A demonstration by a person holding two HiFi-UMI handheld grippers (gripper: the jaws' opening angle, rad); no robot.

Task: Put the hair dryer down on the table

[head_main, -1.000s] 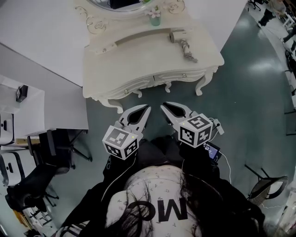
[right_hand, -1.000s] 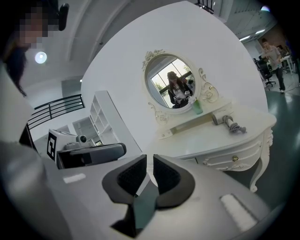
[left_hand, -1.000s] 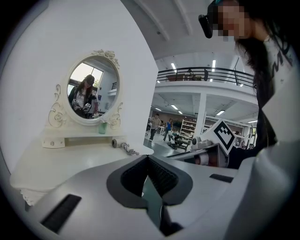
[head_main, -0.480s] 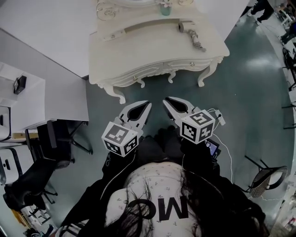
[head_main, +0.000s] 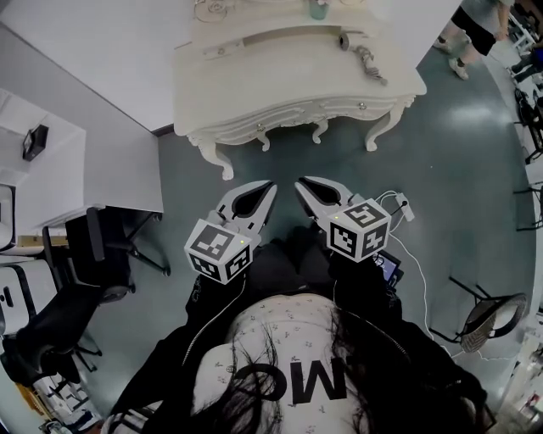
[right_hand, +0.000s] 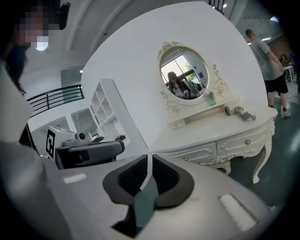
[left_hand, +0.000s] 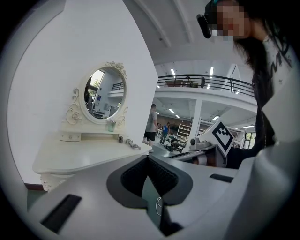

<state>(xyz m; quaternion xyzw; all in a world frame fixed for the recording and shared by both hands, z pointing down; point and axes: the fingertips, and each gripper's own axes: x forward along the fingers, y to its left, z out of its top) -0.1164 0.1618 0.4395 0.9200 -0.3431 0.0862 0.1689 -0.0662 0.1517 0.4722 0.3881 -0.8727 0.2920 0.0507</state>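
A white dressing table (head_main: 280,85) is standing against the wall, with its oval mirror (right_hand: 183,79) rising from the back edge. A black office chair (head_main: 93,263) is sitting on the floor out in front of the table's left end, and a bystander (head_main: 475,30) is standing past its right end.

Both tools are hovering side by side over the floor in front of the table, well apart from it. Their tips are aiming toward its front legs. The left gripper (head_main: 270,185) is being held with its jaws together at the tips and nothing between them. The right gripper (head_main: 299,181) is closing its jaws the last little way; their tips are all but meeting, and they are gripping nothing.

The hair dryer (head_main: 344,40) is lying on the table top toward the right end, near the back, looking small from here. Its twisted cord (head_main: 371,64) is trailing beside it toward the right edge. A small green cup (head_main: 317,10) is standing at the foot of the mirror.
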